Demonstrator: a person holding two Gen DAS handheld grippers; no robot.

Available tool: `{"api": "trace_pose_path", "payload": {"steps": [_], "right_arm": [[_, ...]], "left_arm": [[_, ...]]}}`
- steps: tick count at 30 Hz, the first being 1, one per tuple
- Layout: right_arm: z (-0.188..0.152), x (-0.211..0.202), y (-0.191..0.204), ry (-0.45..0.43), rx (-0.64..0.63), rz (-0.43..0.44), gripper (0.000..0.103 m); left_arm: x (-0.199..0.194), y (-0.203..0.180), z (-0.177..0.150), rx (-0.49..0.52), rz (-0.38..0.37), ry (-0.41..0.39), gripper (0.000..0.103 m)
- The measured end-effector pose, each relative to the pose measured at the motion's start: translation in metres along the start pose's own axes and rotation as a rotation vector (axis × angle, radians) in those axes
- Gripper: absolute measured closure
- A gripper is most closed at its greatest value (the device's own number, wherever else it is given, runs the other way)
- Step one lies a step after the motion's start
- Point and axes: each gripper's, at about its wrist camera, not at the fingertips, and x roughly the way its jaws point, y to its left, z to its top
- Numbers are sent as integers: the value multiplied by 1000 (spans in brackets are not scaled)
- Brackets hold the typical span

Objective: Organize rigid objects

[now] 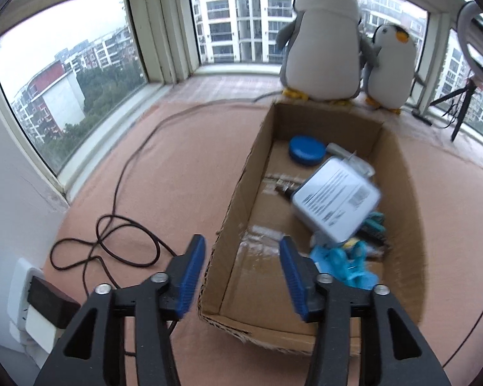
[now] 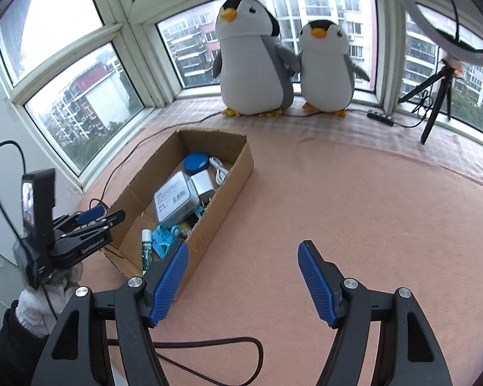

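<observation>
Salmon-pink cloth covers the window-seat platform (image 2: 338, 209), which carries everything here. One cardboard box (image 2: 232, 173) lies on it toward the left edge, its long axis running from the near edge away toward the far window side, where two plush penguins (image 2: 254, 64) stand side by side at the far edge.

Inside the box the rigid objects are gathered: one grey tin with a printed label (image 1: 336, 199) roughly in the middle, one round blue lid (image 1: 306, 149) at the far end, one white charger block (image 2: 202, 184) beside the tin, one white cable (image 2: 219, 169), a cluster of turquoise clips (image 1: 344, 263) at the near end, and one small tube with a green label (image 2: 146, 251) in the near corner. The tin looks smeared in the left wrist view, so its exact resting pose is uncertain.

The left hand-held gripper (image 1: 241, 276) hangs above the box's near left wall with its jaws apart and nothing between them. The right hand-held gripper (image 2: 243, 278) is also spread wide and empty, over bare cloth to the right of the box. No loose object shows on the cloth, so the sorting appears largely done. The left one is nearer the box; the contents lie ahead of it and slightly right.
</observation>
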Motion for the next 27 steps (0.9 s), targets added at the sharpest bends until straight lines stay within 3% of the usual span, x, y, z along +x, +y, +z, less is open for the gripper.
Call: {"api": "trace_pose_path", "payload": {"steps": [3,6,11,21,27], "right_arm": [[3,-11,-2,-27,10,-8,36],[5,-25,-3,-67,18,-30,32],[6,-43,-4,-117,28,-61,29],[5,-66,-1,-182,50,-156,24],[3,-70,4,-192,55,-149,23]], "left_arm": [[-27,-10,8,12,-18,-57,42],[-56,-20,16,21,-45,-119,27],[-92,-38,27,43,-73,-191,20],[-135,-54,30,65,-92,-246,6],[-147,-52,26,46,-81,-262,2]]}}
